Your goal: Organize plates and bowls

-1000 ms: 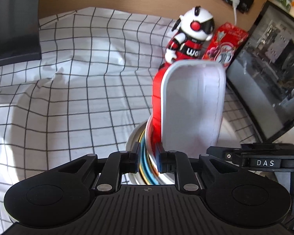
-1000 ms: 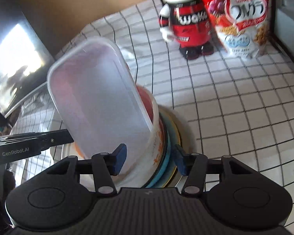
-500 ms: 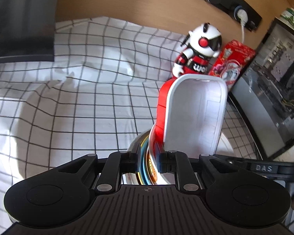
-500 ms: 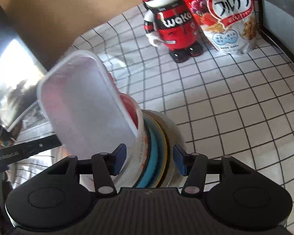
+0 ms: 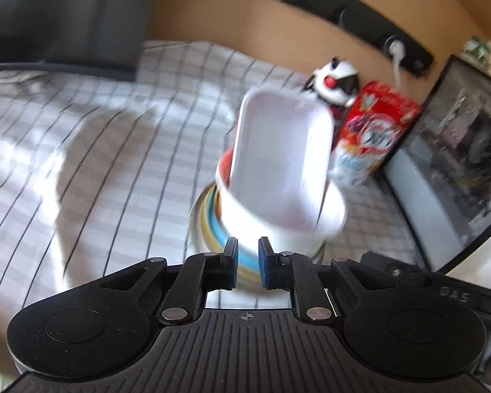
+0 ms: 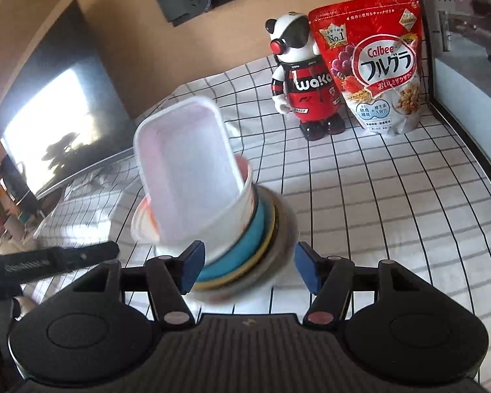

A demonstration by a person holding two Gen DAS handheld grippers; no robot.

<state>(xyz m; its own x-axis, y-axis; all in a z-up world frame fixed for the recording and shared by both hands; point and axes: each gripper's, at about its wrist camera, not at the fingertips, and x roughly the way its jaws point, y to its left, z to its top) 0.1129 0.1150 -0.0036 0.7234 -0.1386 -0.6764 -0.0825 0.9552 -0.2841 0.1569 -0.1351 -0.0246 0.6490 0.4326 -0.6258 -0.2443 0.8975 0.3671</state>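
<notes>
Stacked bowls [image 6: 242, 239] between parted right jaws, left jaws seemingly clenched on rim.

The cloth [image 6: 392, 196] on the table is soft white fabric with black lines. The box [image 6: 183, 163] on top is cloudy smooth plastic. The white bowl [image 6: 226, 226] looks shiny. The toy robot [image 6: 306, 88] is glossy plastic. The cereal bag [image 6: 376, 62] is shiny. The wall [image 6: 121, 26] looks like matt wood.

Container [image 6: 183, 170] in bowl [image 6: 226, 229]; bowl atop plates [image 6: 262, 249].
</notes>
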